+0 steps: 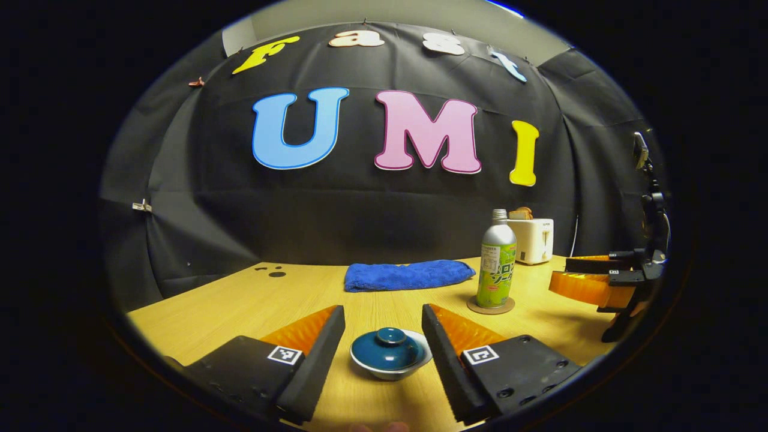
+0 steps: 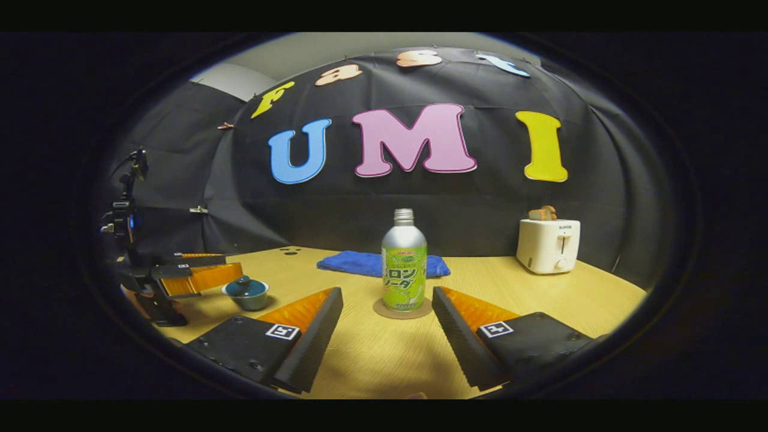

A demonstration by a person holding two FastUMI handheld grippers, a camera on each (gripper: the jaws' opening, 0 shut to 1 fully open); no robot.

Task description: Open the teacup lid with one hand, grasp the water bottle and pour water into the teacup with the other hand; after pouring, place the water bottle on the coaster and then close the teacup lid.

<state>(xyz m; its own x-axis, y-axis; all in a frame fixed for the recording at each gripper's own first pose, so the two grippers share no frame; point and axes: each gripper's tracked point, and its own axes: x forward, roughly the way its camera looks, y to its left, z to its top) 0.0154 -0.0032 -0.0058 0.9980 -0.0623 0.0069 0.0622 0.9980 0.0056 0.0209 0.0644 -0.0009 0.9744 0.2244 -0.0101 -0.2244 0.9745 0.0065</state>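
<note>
A blue lidded teacup (image 1: 390,354) sits on the wooden table (image 1: 240,306), its lid (image 1: 389,347) on. My left gripper (image 1: 384,327) stands open around it, a finger on each side, not touching. The green and silver water bottle (image 1: 496,266) stands upright on a round coaster (image 1: 491,306), behind and right of the cup. In the right gripper view, the bottle (image 2: 404,267) on the coaster (image 2: 402,309) stands just ahead of my open right gripper (image 2: 387,306). The teacup (image 2: 246,293) and the left gripper (image 2: 198,273) appear at the left there. The right gripper (image 1: 585,276) appears at the right in the left gripper view.
A folded blue towel (image 1: 408,275) lies at the back of the table. A white toaster (image 1: 531,240) with bread in it stands at the back right. The toaster (image 2: 548,245) and towel (image 2: 360,264) also show in the right gripper view.
</note>
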